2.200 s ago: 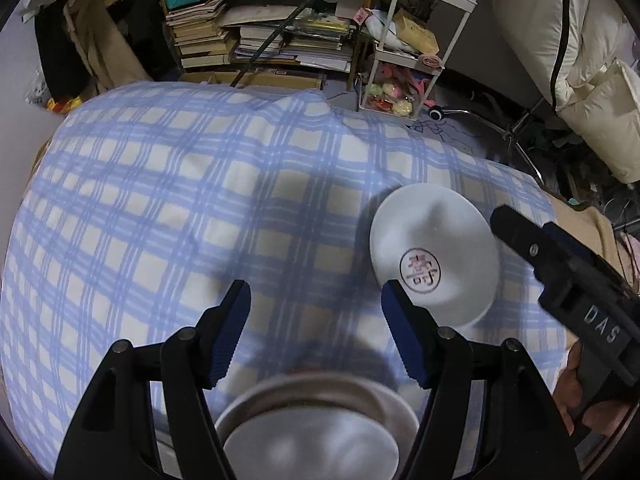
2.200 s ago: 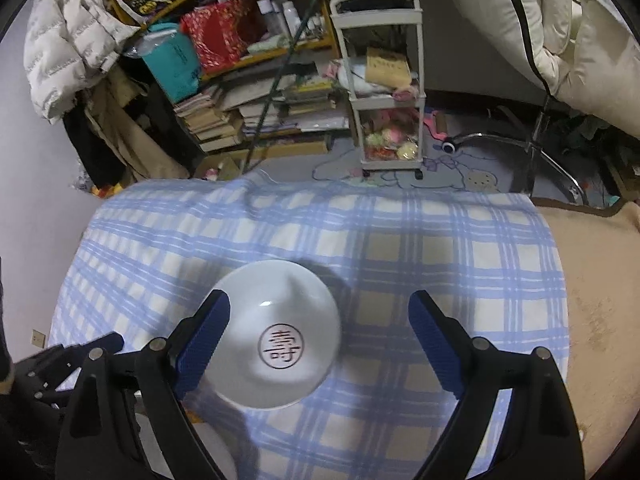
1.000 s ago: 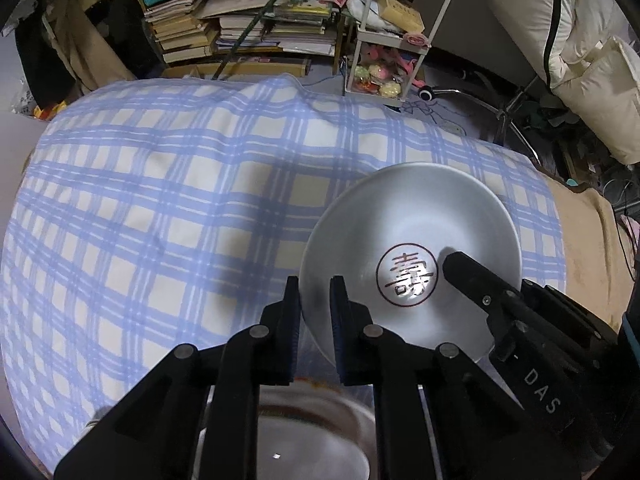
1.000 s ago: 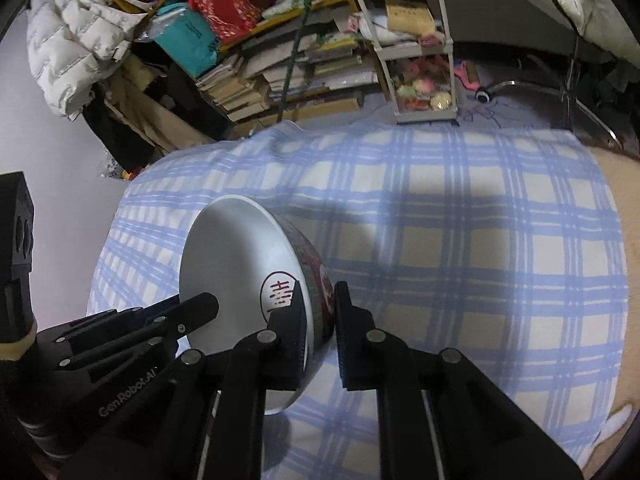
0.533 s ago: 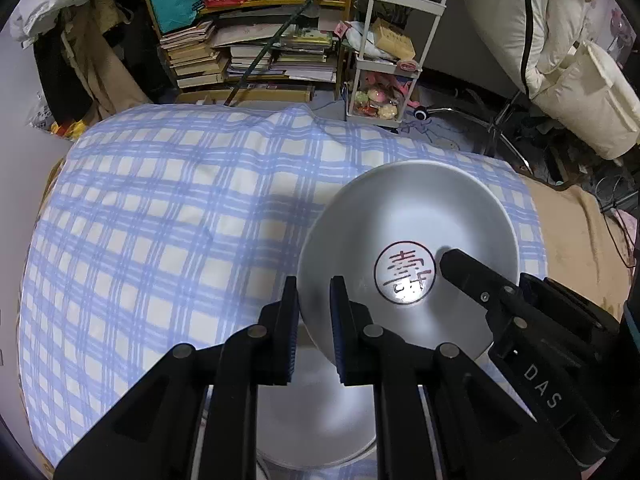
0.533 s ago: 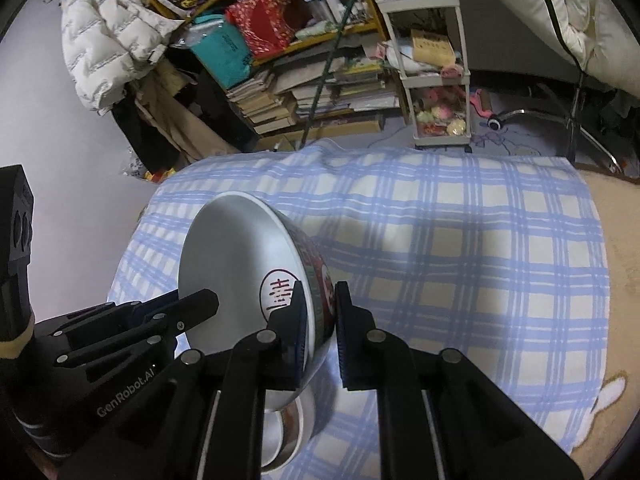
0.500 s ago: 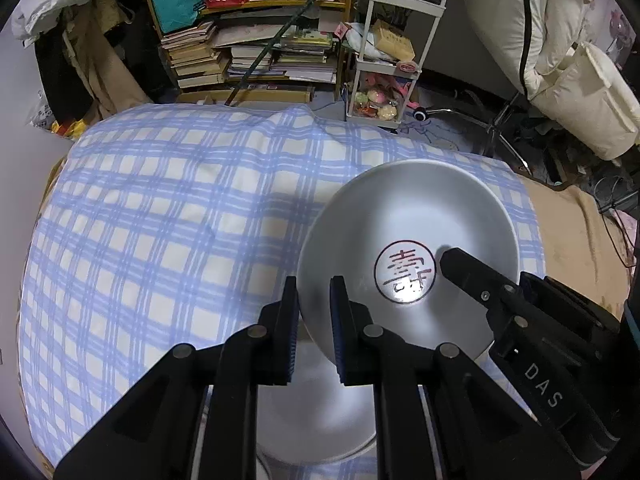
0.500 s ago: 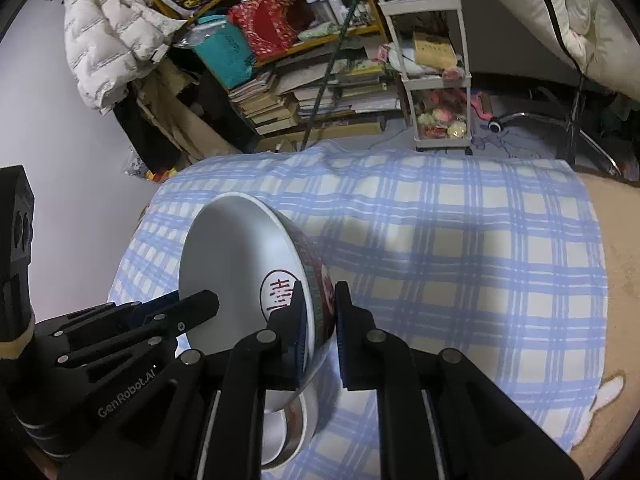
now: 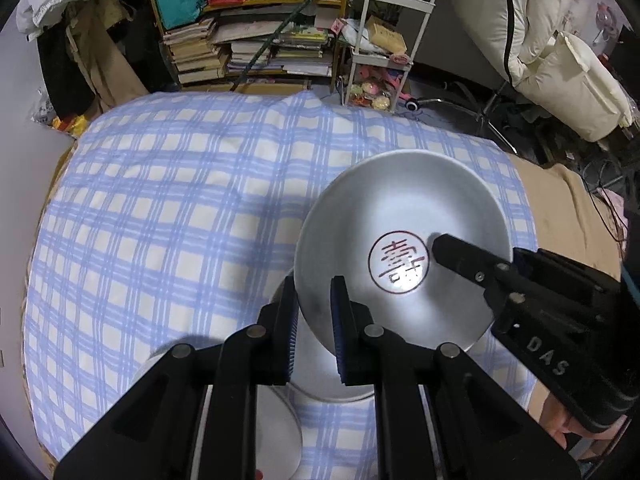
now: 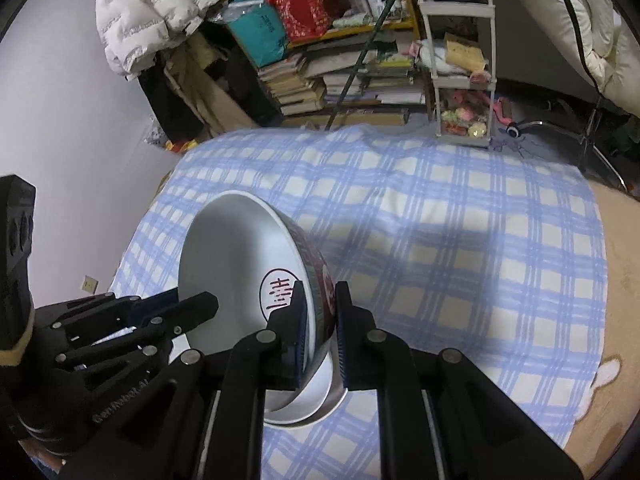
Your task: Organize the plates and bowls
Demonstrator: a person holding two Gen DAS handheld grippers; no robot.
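Observation:
A white bowl (image 9: 404,240) with a red character in a red ring hangs tilted above the blue-checked tablecloth (image 9: 168,208). My left gripper (image 9: 314,312) is shut on its near rim. The right gripper's finger (image 9: 472,260) reaches in from the right. In the right wrist view the bowl (image 10: 236,264) shows a red patterned outside, and my right gripper (image 10: 320,308) is shut on its rim, the left gripper (image 10: 188,312) clamping the opposite edge. Below it another white bowl (image 9: 332,380) sits on the cloth beside a pale plate (image 9: 276,428).
Past the table's far edge stand a bookshelf with stacked books (image 9: 248,48) and a white trolley (image 9: 380,48). A chair base (image 9: 472,112) and cream bedding (image 9: 560,40) lie at the right. Beige cloth (image 10: 616,280) borders the table's right side.
Both grippers have lifted the bowl higher off the cloth and toward the near left. The lower bowl and the plate have come into fuller view underneath.

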